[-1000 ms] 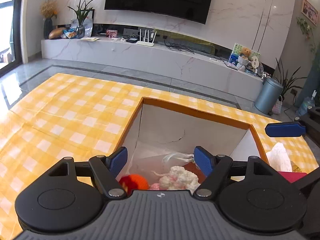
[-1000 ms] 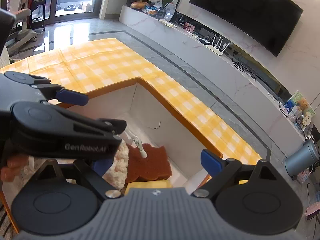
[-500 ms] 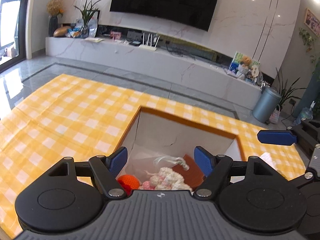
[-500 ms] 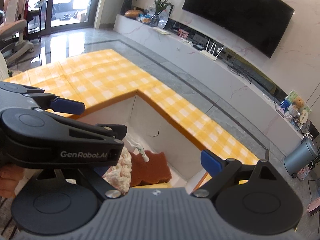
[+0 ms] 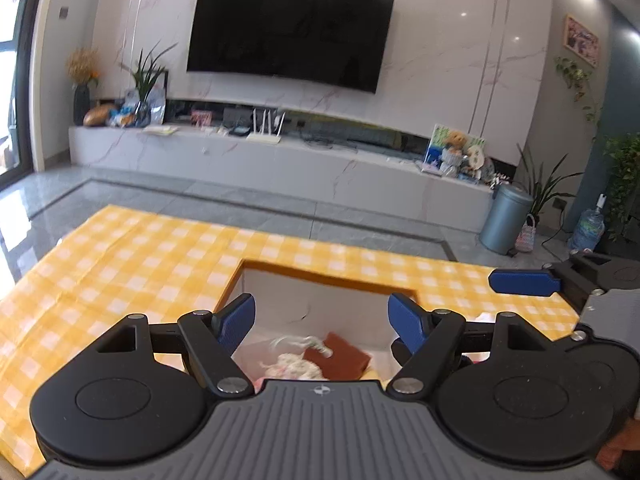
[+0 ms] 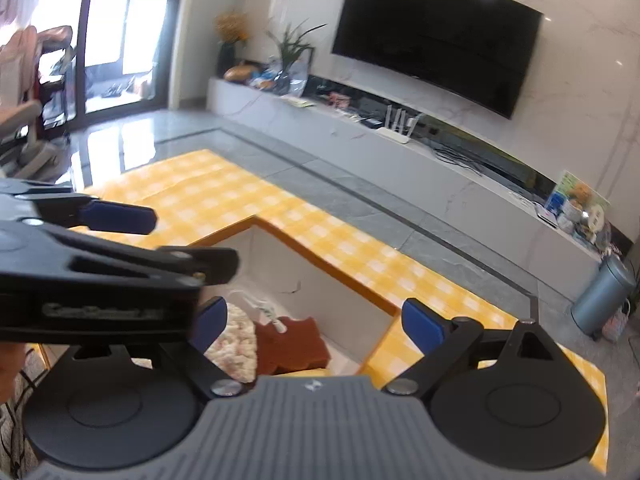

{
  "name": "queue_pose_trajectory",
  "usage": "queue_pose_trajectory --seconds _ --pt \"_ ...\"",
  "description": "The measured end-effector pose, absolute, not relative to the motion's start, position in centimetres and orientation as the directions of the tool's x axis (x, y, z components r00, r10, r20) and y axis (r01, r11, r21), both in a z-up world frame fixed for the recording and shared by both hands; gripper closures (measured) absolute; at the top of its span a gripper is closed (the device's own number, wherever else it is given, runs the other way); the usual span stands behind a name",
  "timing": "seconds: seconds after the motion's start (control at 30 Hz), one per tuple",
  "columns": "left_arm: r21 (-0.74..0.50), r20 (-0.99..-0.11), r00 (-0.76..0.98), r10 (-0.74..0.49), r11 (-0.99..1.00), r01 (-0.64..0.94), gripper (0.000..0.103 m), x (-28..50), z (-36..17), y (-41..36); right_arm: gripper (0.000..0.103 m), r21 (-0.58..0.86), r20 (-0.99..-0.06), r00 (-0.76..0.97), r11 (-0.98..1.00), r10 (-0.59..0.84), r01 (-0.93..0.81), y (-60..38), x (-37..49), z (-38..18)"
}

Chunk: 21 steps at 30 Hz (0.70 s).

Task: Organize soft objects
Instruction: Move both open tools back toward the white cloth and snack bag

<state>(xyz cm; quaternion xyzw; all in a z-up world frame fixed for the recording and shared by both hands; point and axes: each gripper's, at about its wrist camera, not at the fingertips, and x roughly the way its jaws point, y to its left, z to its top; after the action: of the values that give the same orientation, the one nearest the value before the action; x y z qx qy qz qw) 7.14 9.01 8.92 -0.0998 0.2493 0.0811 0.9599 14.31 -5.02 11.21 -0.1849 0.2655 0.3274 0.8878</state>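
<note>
**Above the open box, both grippers empty**

Across the left stretched the yellow checked tablecloth [image 5: 120,264], bare out to its far edge, with grey floor beyond it. The left gripper [image 5: 322,322] hung over the orange-rimmed box [image 5: 320,276], its blue pads spread wide and holding nothing. Below and between those pads, on the box floor, lay a cream knitted toy [image 5: 294,364] touching a brown cloth [image 5: 340,356]; white walls closed them in on the far side. At the right the right gripper [image 6: 314,322] also stood released and empty, above the same box [image 6: 340,276], the knitted toy [image 6: 236,340] just beside its left pad and the brown cloth [image 6: 292,346] between the pads, lower down.
</note>
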Motion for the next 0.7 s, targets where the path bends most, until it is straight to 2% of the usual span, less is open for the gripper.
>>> queue_pose_trajectory --seconds 0.17,0.43,0.7 --pt "-0.15 -0.449 0.891 0.075 0.976 -0.158 0.014 6.3 10.0 7.0 0.011 -0.013 -0.575 0.62 0.752 0.534 -0.659 -8.7 14.7 12.0" --pt "-0.129 -0.404 0.915 0.008 0.989 -0.066 0.014 5.6 11.2 3.1 0.01 -0.012 -0.511 0.709 0.821 0.486 -0.57 -15.0 14.2 13.0" --pt "-0.064 -0.409 0.907 -0.102 0.995 0.083 0.014 6.0 10.8 -1.7 0.007 0.14 -0.467 0.766 0.892 0.443 -0.43 -22.3 16.0 11.9"
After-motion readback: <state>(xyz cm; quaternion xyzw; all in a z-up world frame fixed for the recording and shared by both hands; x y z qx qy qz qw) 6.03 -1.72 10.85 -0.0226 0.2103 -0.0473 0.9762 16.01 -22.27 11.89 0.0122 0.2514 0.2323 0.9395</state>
